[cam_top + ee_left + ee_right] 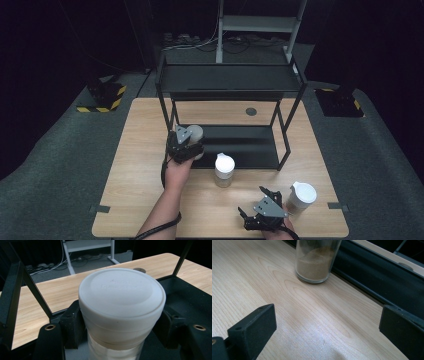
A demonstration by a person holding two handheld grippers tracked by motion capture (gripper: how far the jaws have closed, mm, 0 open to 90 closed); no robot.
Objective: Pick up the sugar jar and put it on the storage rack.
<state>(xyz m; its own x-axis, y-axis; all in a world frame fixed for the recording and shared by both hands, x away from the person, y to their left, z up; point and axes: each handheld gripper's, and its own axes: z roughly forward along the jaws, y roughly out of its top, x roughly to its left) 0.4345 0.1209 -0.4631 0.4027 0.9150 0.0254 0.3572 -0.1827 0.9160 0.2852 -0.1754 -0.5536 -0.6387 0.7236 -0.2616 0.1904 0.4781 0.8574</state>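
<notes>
- My left gripper (186, 146) is clamped on a clear glass jar with a white plastic lid (121, 295); in the left gripper view both black jaws press the jar's sides just under the lid.
- From the high view I read that held jar at the front left corner of the black metal two-tier shelf rack (230, 82), at the edge of its lower tray. Can't tell if the jar's base rests on the tray or hangs above it.
- My right gripper (256, 200) is near the front edge of the light wooden table (135, 170), jaws wide apart, nothing between them; right gripper view has bare wood in the gap.
- A second clear glass jar part-filled with brown powder (317, 261) stands upright on the table just in front of the rack's lower tray, ahead of the right gripper and well apart from it. In the high view it has a white lid, between my two grippers.
- A third white-lidded jar (301, 196) stands on the table just beside the right gripper, on its right.
</notes>
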